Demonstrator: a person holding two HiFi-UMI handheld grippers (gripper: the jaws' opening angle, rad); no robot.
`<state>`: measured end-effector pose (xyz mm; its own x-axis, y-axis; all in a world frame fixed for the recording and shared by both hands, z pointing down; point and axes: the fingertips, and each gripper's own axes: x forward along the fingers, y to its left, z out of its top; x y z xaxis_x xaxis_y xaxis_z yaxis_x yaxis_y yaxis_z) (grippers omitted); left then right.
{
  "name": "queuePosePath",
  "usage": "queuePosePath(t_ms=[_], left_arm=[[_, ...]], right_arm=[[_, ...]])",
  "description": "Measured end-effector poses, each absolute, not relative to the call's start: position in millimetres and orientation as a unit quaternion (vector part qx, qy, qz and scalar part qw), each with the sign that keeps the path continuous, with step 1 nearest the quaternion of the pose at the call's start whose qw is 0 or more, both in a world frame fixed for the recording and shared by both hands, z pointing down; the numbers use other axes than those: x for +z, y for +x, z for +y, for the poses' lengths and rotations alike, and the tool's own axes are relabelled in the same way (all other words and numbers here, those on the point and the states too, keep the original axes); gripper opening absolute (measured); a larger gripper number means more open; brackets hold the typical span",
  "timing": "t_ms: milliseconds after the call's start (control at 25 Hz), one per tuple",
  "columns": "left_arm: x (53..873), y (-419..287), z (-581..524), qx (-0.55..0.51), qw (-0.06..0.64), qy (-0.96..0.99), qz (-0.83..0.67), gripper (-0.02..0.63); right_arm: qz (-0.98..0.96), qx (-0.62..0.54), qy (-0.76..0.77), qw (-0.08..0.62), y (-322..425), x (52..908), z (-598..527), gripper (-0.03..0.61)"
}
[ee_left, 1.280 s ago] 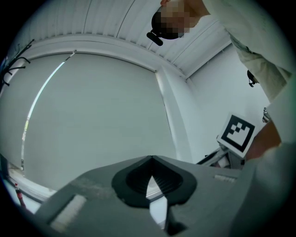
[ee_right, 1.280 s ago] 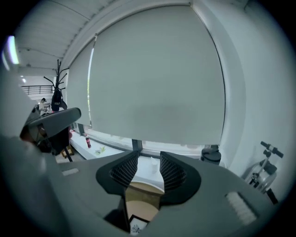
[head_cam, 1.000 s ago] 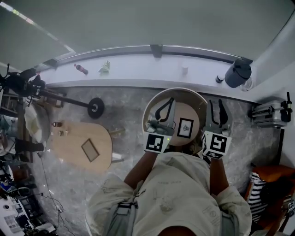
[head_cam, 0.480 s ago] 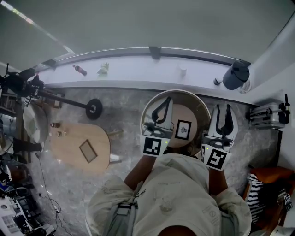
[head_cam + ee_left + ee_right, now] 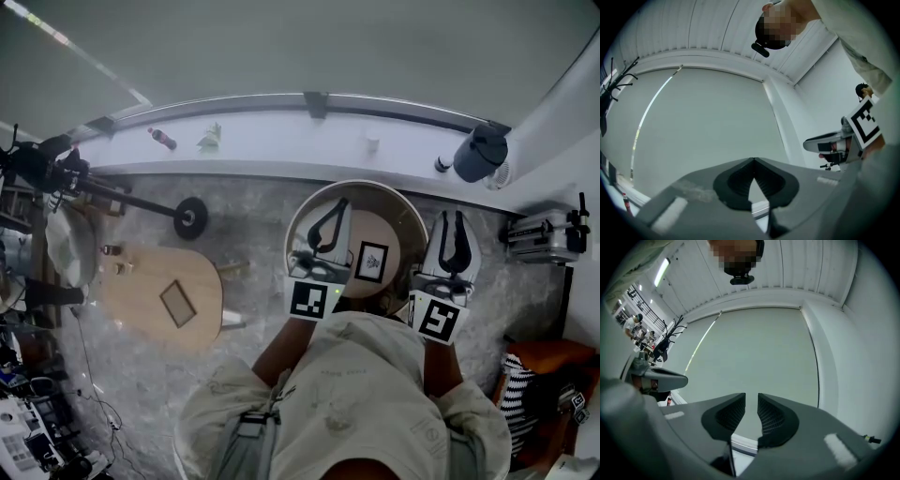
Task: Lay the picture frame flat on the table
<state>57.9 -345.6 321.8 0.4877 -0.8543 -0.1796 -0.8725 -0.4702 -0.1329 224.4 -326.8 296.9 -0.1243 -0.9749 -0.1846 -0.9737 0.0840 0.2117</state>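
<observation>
- The picture frame (image 5: 372,262) is lying on the round table (image 5: 386,225) between your grippers. It looks flat already, so you are probably finishing.
- Its face is pointing up, and its slightly longer side is running away from you.
- Your left gripper (image 5: 753,160) is sitting closed and empty. Your right gripper (image 5: 751,401) has just been closing on nothing, leaving a narrow gap.
- Next, you are only needing to keep clear.

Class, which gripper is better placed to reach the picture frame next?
Left, probably. The left gripper, jaws shut, hangs over the round table beside the picture frame. The right gripper, jaws just closing on nothing, sits past the table's rim.
</observation>
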Motion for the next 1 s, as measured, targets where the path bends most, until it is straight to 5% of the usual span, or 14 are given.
queuePosePath(t_ms=[360,1000], left_arm=[[324.1,61.9,-346.0,0.036,0.106,-0.858,0.502,0.003],[325.1,64.9,-342.9,0.033,0.111,-0.859,0.499,0.003]], right_arm=[[-0.734,-0.128,0.667,0.01,227.5,300.3,-330.7,0.002],[-0.748,-0.112,0.654,0.026,224.5,304.9,-330.3,0.002]])
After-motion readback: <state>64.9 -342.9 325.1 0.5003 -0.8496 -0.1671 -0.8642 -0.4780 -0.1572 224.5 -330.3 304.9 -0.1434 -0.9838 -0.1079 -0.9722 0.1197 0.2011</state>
